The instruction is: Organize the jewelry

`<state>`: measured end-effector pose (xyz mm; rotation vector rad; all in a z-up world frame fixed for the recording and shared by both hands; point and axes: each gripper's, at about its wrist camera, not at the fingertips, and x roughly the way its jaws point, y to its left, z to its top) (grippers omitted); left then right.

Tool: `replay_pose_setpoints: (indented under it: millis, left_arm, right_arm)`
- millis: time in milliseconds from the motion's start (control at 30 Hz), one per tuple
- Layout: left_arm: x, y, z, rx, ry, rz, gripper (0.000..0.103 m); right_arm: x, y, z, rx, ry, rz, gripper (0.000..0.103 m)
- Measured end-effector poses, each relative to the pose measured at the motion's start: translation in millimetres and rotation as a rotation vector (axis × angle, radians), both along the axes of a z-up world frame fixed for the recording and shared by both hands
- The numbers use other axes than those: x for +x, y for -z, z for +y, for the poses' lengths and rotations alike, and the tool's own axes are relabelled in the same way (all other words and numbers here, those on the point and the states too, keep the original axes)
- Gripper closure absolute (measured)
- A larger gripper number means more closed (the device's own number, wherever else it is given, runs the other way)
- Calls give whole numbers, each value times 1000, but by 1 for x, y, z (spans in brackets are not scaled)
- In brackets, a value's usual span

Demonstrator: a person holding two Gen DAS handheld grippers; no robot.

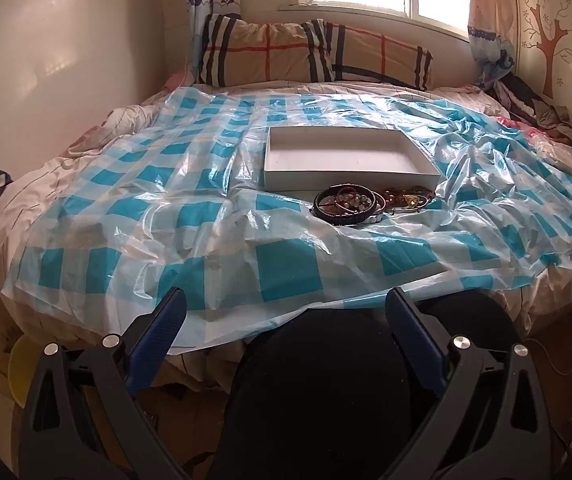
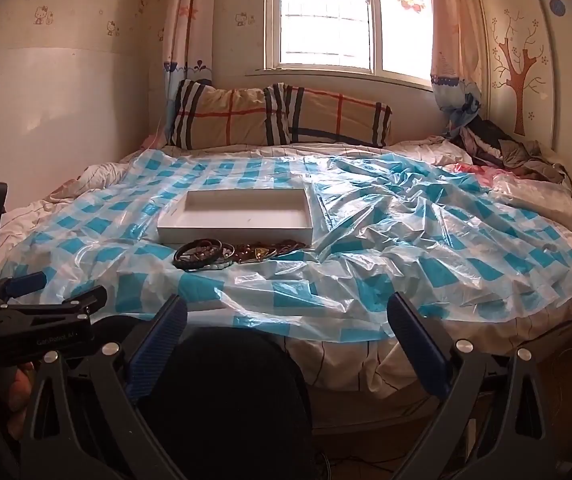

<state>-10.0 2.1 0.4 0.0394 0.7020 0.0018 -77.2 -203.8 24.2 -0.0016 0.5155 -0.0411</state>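
A pile of jewelry (image 1: 360, 203) lies on the blue-checked plastic sheet (image 1: 165, 216) on the bed: dark bangles on the left, amber and gold pieces on the right. Just behind it stands an empty white shallow box (image 1: 346, 160). My left gripper (image 1: 286, 304) is open and empty, well short of the pile, over the bed's near edge. In the right wrist view the pile (image 2: 233, 254) and the box (image 2: 237, 218) lie ahead to the left. My right gripper (image 2: 286, 312) is open and empty. The left gripper's body (image 2: 41, 312) shows at the left edge.
Two plaid pillows (image 1: 310, 54) lean under the window at the bed's head. A heap of dark clothes (image 2: 502, 148) lies at the far right corner. A black round seat (image 1: 326, 392) sits below the grippers, in front of the bed. Walls close in on the left and right.
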Motion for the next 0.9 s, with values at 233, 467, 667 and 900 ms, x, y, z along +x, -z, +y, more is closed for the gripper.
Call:
replay_pose_setpoints:
  millis: [233,467,667,900]
  left_arm:
    - [2,1,0,7,5,10,8]
    - [2,2,0,6,4,10,8]
    - [3,2,-1,4,4,8,8]
    - [7,-11,6,-43,26,4,8]
  right_arm:
    - [3,9,-3,34,-6,36,7]
    - [3,11,-3,29,-7,39,7]
    - [3,12,-1,22,-7,44,7]
    - [4,6,-4,-26,-3,25,7]
